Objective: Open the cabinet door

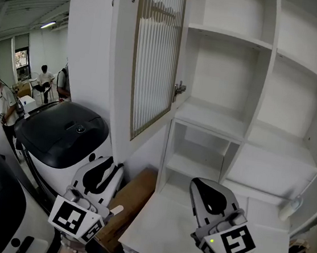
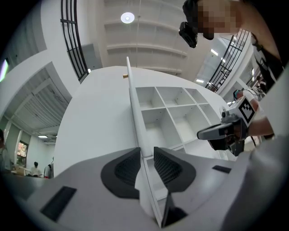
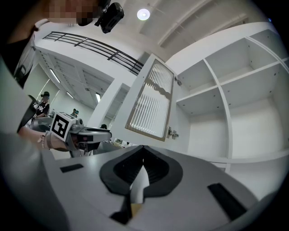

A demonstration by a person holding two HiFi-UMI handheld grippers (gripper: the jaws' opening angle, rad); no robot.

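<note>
jaws of the left gripper point(image 2: 145, 151) clamp the lower edge of the cabinet door point(image 1: 156, 54), which stands swung out from the cabinet point(image 1: 264, 107); the right gripper point(image 3: 143, 149) is pressed closed, empty. best to follow the hinge's arc, not tug straight. compartments look bare, apart from a small white item point(image 1: 289, 209) low right.

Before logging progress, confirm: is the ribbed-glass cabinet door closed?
No, the ribbed-glass cabinet door stands swung out, baring the shelves behind it.
</note>
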